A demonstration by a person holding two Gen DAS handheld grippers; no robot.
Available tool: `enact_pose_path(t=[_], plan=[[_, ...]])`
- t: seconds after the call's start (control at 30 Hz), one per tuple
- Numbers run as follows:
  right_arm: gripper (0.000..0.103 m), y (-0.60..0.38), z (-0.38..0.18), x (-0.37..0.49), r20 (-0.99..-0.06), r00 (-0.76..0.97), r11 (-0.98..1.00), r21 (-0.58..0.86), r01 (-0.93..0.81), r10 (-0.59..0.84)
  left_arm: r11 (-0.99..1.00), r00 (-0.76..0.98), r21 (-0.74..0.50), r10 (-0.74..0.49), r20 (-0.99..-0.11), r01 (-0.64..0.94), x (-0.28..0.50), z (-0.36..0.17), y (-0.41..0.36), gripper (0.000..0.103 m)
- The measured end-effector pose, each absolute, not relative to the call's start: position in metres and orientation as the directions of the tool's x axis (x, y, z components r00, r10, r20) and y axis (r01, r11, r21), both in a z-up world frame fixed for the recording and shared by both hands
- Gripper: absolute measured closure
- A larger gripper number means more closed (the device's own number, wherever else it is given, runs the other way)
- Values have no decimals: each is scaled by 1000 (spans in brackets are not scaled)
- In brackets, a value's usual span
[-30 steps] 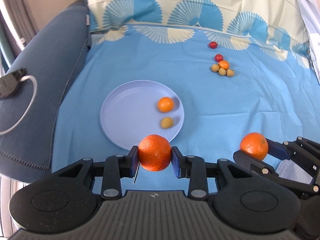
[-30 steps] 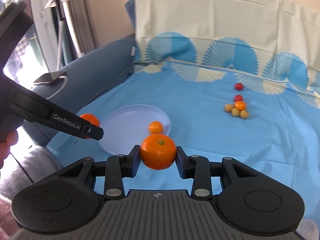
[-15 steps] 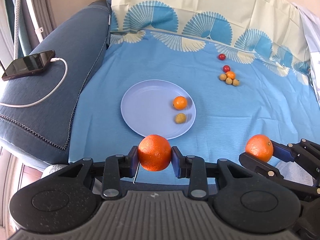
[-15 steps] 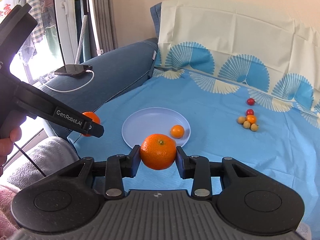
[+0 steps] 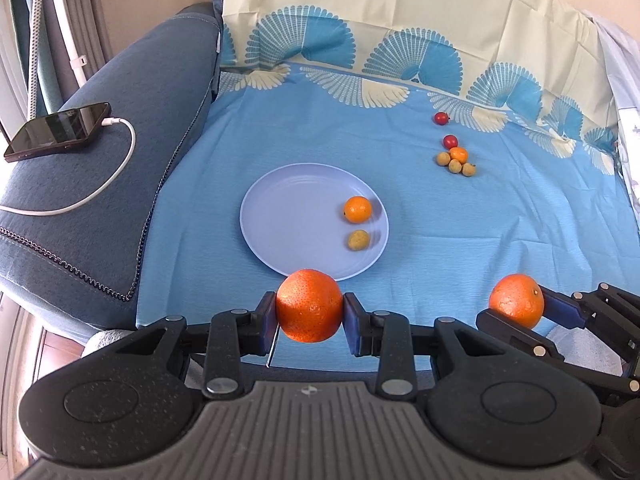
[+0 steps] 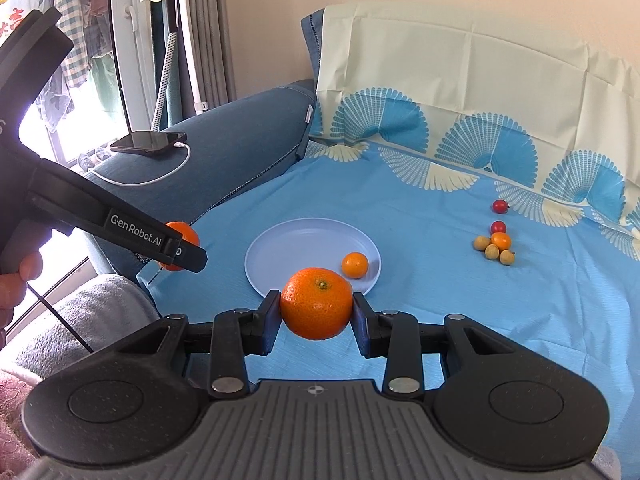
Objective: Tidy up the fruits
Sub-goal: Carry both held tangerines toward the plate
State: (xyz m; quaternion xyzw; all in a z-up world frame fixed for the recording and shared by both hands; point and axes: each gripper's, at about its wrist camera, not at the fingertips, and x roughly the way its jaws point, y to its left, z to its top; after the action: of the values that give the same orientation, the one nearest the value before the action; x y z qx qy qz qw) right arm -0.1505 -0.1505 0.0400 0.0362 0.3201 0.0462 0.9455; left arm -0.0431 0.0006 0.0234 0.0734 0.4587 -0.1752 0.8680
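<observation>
My left gripper [image 5: 310,312] is shut on a large orange [image 5: 308,296], held above the near edge of the blue cloth, just in front of the pale blue plate [image 5: 280,216]. The plate holds a small orange [image 5: 357,209] and a tan longan [image 5: 357,239]. My right gripper [image 6: 316,314] is shut on a tangerine [image 6: 316,300], stem end up, to the right of the left one. Each gripper shows in the other's view: the right gripper [image 5: 520,308] with its tangerine, the left gripper [image 6: 180,248] half hiding its orange [image 6: 188,232].
A cluster of longans and a small orange [image 5: 456,160] lies on the cloth at the far right, with two red cherry tomatoes [image 5: 441,118] beyond it. A phone [image 5: 56,130] on a white cable rests on the dark blue sofa arm at left. A hand [image 6: 16,276] holds the left gripper.
Both grippers drew back from the plate with their fruit still held, bringing the phone and sofa arm into view. Over the last half second nothing moved.
</observation>
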Motion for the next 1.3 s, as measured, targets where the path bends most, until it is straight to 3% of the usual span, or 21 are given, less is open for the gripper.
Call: enact_pose_path(t=[1.3], plan=[[64, -146, 15, -84, -648, 752, 992, 103, -75, 124, 943, 486, -46, -211, -848, 329, 27, 4, -4, 65]])
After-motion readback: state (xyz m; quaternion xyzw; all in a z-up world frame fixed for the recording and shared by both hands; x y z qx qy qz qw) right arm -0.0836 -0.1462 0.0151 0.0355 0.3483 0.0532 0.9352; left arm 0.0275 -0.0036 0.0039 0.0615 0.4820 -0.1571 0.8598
